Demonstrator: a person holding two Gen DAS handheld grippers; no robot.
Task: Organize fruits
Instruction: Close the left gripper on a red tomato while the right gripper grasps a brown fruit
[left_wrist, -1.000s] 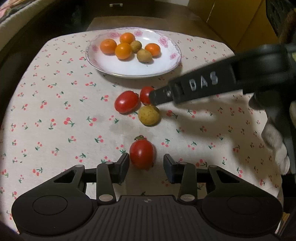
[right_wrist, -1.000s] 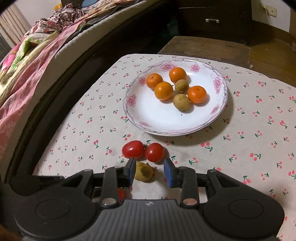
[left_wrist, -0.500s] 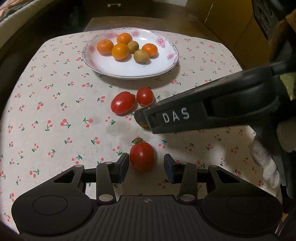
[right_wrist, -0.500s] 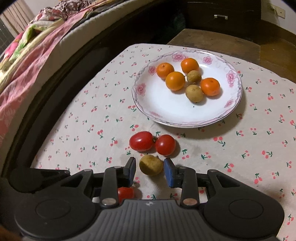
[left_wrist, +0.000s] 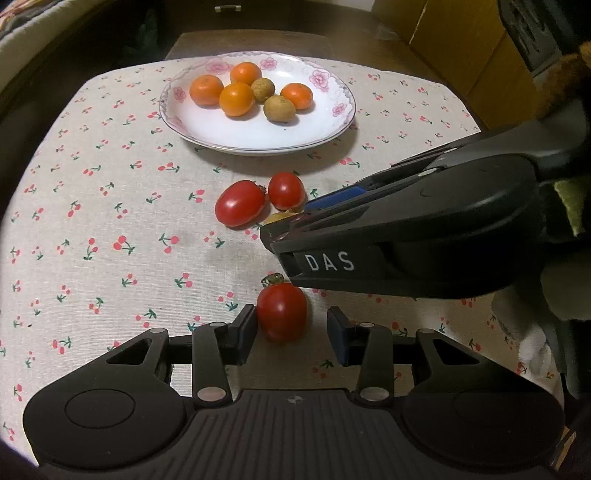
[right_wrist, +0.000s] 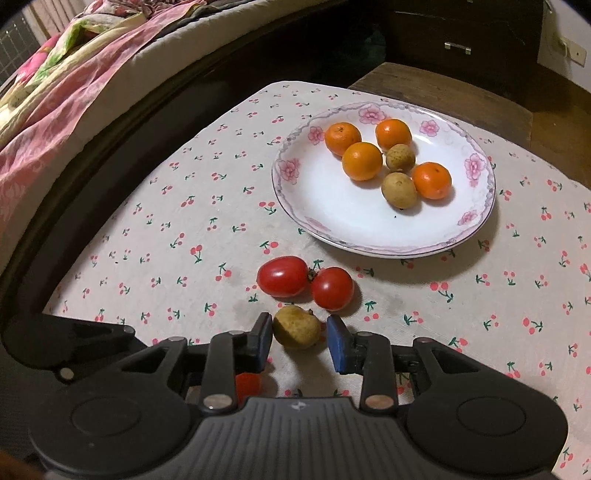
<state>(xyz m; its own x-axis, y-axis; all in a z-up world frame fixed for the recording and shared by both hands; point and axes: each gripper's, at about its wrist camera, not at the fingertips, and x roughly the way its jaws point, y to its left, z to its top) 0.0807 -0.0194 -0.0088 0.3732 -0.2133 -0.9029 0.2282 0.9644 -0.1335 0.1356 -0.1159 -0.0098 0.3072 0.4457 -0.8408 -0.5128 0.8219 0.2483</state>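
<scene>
From the left wrist, your left hand-held gripper (left_wrist: 291, 328) stands apart around a tomato (left_wrist: 282, 315) near the bench's (left_wrist: 110, 206) near edge, one pad touching it. It looks soft and smooth-skinned, so take it gently across its middle.

From the right wrist, your right hand-held gripper (right_wrist: 300, 338) is apart around a yellow-brown fruit (right_wrist: 296, 326), just short of two tomatoes (right_wrist: 282, 276) and the plate (right_wrist: 332, 229). It is probably light and round; take it at its widest part.

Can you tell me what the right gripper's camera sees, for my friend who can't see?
The open right gripper sits around a yellow-brown fruit on a cherry-print tablecloth. Two red tomatoes lie just beyond, then a flowered plate of four oranges and two more brown fruits.
</scene>
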